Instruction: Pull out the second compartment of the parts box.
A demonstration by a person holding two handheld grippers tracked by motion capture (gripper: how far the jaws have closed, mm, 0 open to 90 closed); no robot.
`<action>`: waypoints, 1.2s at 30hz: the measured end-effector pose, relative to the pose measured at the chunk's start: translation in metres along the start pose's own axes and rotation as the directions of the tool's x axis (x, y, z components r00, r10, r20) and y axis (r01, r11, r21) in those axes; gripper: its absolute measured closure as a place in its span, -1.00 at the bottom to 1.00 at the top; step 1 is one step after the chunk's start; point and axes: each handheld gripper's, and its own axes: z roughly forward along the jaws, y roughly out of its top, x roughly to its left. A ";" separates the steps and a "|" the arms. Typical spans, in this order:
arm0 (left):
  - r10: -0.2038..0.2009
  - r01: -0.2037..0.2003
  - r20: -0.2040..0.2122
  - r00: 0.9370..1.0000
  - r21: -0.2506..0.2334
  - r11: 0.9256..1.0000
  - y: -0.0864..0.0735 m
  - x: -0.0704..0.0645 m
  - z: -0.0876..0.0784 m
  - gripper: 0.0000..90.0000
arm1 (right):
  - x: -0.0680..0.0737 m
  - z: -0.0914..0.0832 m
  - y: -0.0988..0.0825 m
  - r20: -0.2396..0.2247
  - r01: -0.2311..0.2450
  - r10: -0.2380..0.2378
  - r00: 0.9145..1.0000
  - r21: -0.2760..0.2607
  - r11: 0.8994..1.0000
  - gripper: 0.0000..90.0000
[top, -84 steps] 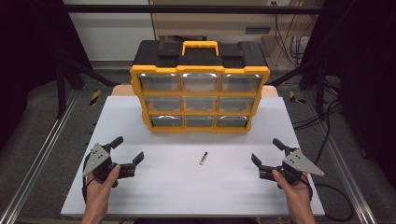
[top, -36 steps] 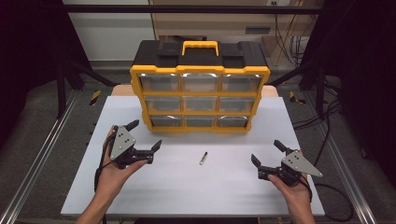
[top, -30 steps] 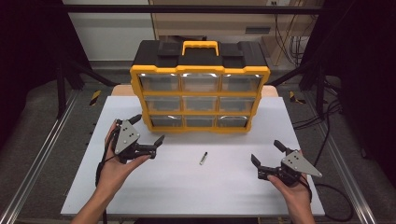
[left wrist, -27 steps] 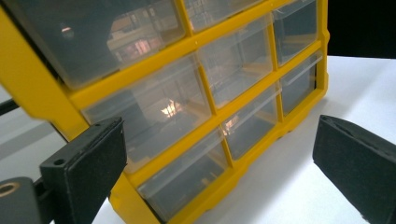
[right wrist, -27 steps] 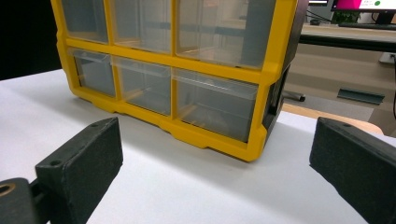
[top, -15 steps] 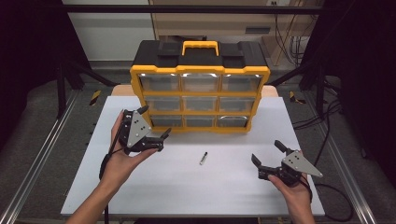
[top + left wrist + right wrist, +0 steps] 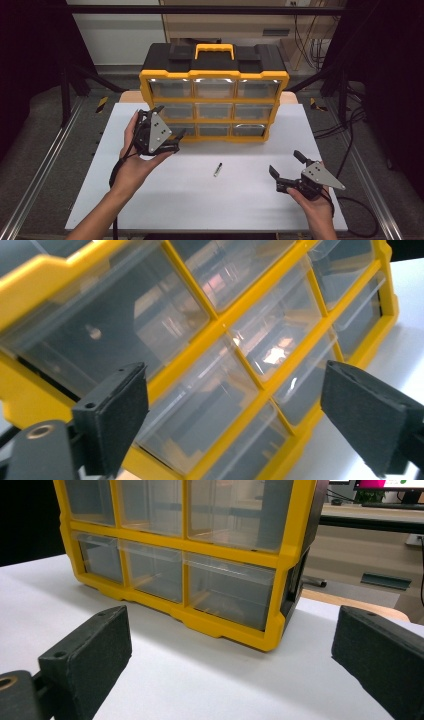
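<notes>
A yellow and black drawer organizer [image 7: 214, 95] with three rows of clear drawers stands at the back of the white table [image 7: 150, 200]. My left gripper [image 7: 171, 121] hovers tilted just in front of its left column, near the middle and bottom drawers. Its jaws have just been closing a little but are still open, with nothing between them. In the left gripper view the organizer [image 7: 220, 322] looms close and slanted beyond the left gripper [image 7: 235, 410]. My right gripper [image 7: 285, 162] rests open at the front right. In the right gripper view, the right gripper [image 7: 230, 660] faces the organizer's [image 7: 295, 530] right corner.
A small dark pen-like piece [image 7: 218, 169] lies on the table between the two hands. Metal rails [image 7: 45, 170] run along the table's sides, and cables [image 7: 350, 145] trail on the floor to the right.
My left hand has lifted and moved toward the organizer's left drawers, turning the gripper on its side. The right hand has stayed still.
</notes>
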 end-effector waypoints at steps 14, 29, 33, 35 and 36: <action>0.103 -0.103 -0.029 0.994 0.004 0.995 0.020 -0.002 0.012 -0.54 | 0.000 0.000 0.001 -0.001 -0.003 0.003 1.000 0.000 1.000 -0.93; 0.279 -0.278 -0.064 0.958 0.031 0.960 0.035 -0.013 0.028 -0.23 | 0.000 -0.001 0.001 0.000 -0.006 0.006 1.000 -0.004 1.000 -0.92; 0.308 -0.306 -0.079 0.948 0.031 0.951 0.040 -0.015 0.034 -0.11 | -0.001 -0.002 0.001 0.001 -0.008 0.008 1.000 -0.003 1.000 -0.92; 0.319 -0.317 -0.083 0.944 0.034 0.948 0.041 -0.015 0.036 -0.09 | 0.000 -0.002 0.001 0.001 -0.009 0.009 1.000 -0.002 1.000 -0.92; 0.343 -0.341 -0.087 0.935 0.041 0.939 0.043 -0.015 0.038 -0.03 | 0.000 -0.002 0.001 0.000 -0.009 0.009 1.000 -0.002 1.000 -0.92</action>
